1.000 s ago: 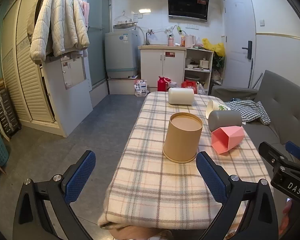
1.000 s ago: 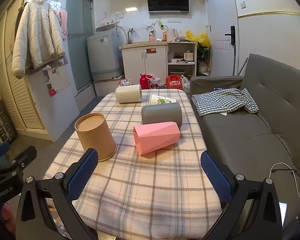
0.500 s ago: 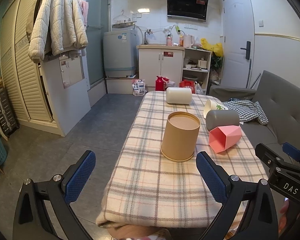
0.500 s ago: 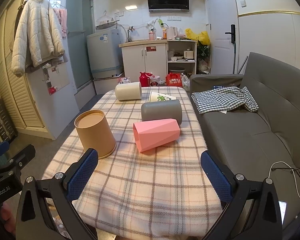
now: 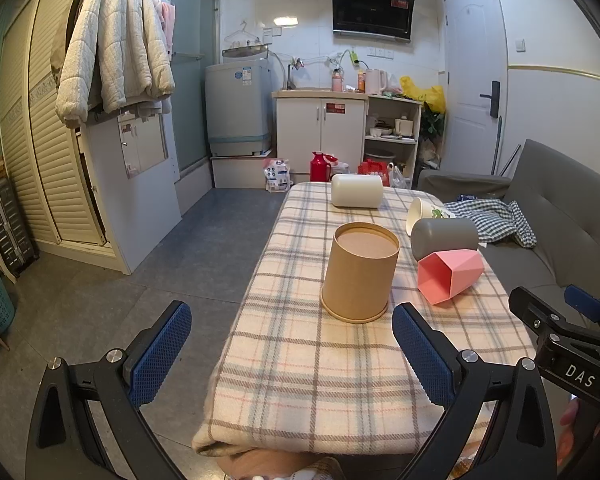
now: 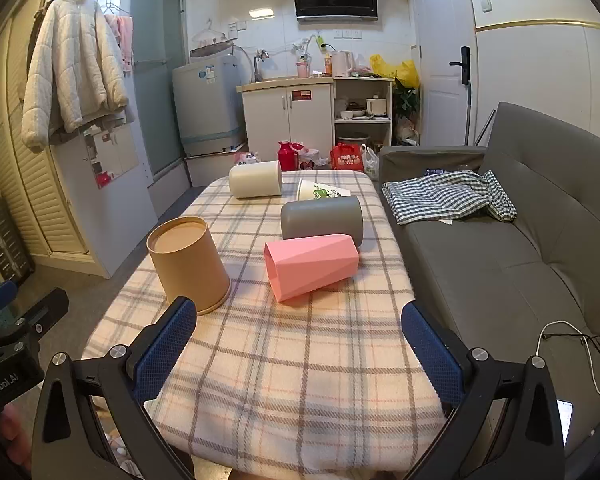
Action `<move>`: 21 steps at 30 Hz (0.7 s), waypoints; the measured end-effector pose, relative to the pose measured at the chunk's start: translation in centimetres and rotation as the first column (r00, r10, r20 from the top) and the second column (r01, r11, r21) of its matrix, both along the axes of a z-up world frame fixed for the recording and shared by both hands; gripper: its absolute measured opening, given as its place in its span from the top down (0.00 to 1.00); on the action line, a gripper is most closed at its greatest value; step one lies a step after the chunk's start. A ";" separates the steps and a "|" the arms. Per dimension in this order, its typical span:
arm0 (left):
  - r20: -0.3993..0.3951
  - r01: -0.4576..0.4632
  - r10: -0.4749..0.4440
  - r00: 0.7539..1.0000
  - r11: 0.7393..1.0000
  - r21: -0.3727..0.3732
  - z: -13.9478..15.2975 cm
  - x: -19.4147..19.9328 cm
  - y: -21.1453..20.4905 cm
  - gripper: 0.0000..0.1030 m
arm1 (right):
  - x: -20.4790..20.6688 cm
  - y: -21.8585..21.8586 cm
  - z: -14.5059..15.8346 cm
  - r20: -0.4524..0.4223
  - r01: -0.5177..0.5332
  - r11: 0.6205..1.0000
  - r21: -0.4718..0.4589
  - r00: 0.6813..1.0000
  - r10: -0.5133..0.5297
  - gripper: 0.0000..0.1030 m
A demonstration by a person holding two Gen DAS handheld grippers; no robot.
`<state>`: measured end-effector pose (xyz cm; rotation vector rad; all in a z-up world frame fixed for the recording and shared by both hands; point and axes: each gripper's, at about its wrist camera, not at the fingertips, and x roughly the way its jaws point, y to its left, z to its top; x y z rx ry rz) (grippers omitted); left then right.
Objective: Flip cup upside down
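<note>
A tan cup stands upside down, rim on the plaid tablecloth. A pink faceted cup lies on its side to its right. Behind it a grey cup, a white printed cup and a cream cup also lie on their sides. My left gripper is open and empty, short of the tan cup. My right gripper is open and empty, short of the pink cup.
A grey sofa with a checked cloth runs along the table's right side. Bare floor lies to the left, with a wardrobe and a hanging coat. Kitchen cabinets stand at the far end.
Both grippers have drawn back slightly from the table, so the cups look a little farther away. No cup has moved.
</note>
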<state>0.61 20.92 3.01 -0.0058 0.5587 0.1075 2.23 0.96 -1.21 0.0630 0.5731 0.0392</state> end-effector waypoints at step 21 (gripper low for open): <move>-0.002 0.000 0.000 1.000 1.000 0.000 0.0 0.0 0.0 0.00 | 0.1 0.0 -0.6 -0.011 0.001 1.000 0.001 1.000 -0.001 0.00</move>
